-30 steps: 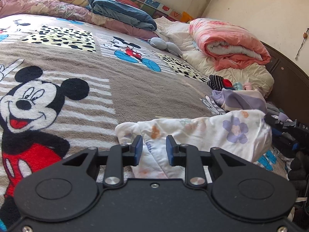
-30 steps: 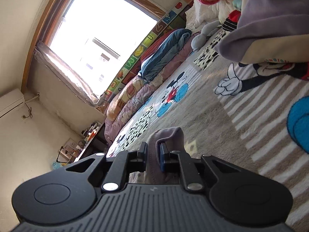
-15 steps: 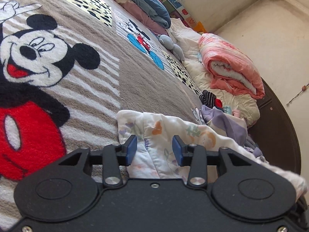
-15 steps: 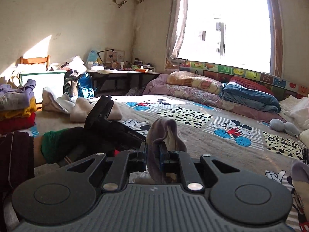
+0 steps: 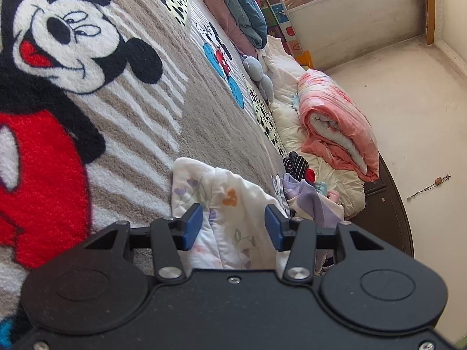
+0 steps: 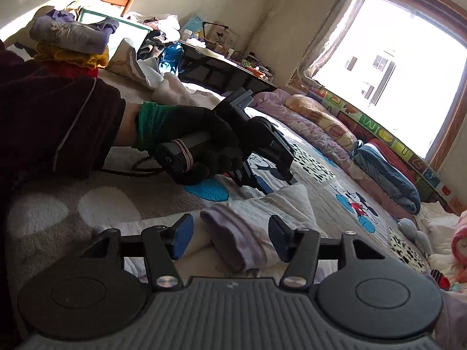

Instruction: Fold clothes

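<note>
A white floral garment point(image 5: 221, 201) lies crumpled on the Mickey Mouse blanket point(image 5: 102, 122). My left gripper point(image 5: 232, 224) hovers over its near end, jaws opening, and the blue pads stand clear of the cloth on both sides. In the right wrist view the garment's lilac cuff point(image 6: 233, 239) lies folded over the white cloth point(image 6: 280, 204). My right gripper point(image 6: 229, 237) straddles that cuff, its jaws opening and its pads apart from the fabric. A black-gloved hand point(image 6: 201, 148) holds the left gripper just beyond.
A rolled pink quilt point(image 5: 335, 122) and a heap of loose clothes point(image 5: 306, 189) sit at the bed's far side by the dark bed frame point(image 5: 391, 204). A stack of folded clothes point(image 6: 70, 40), a cluttered desk point(image 6: 227, 67) and folded quilts point(image 6: 388, 172) under the window line the room.
The right gripper swung round and rolled, then let go of the lilac cuff, which now lies on the white garment. The left gripper rolled and its jaws widened over the floral cloth.
</note>
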